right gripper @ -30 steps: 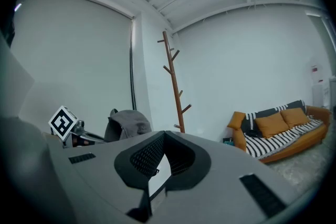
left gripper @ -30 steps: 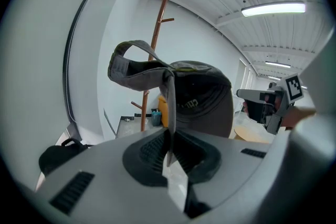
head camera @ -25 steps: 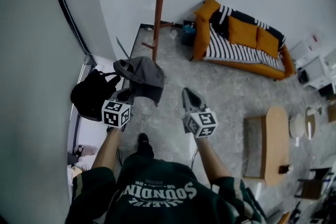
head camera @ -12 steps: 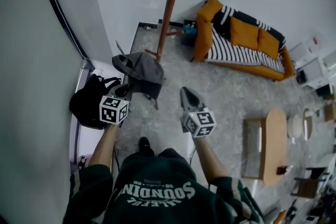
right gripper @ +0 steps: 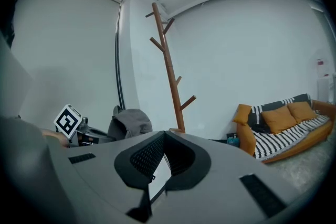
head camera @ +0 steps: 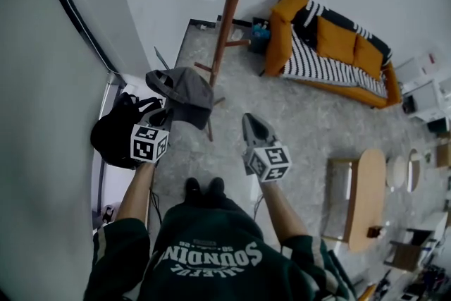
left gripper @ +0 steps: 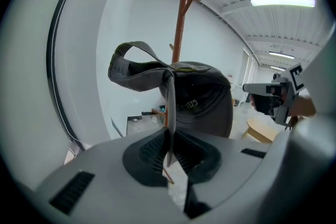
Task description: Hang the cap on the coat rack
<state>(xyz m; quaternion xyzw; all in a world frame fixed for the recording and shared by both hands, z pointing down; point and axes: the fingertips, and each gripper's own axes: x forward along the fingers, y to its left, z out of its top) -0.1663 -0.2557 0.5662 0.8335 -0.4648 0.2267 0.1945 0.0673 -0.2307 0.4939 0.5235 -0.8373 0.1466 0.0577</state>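
A grey cap hangs from my left gripper, which is shut on a thin edge of it. In the left gripper view the cap fills the space just above the pinched jaws of the left gripper. The brown wooden coat rack stands just beyond the cap, near the wall, and its pole rises behind the cap. My right gripper is shut on nothing, to the right of the cap. The right gripper view shows the rack and cap ahead of the right gripper.
A black bag lies on the floor by the left wall. An orange sofa with striped cushions stands right of the rack. A wooden coffee table is at the right. The person's feet are on the speckled floor.
The person has stepped toward the coat rack. The cap and my left gripper are now closer to the rack's pole. The right gripper keeps its place beside them.
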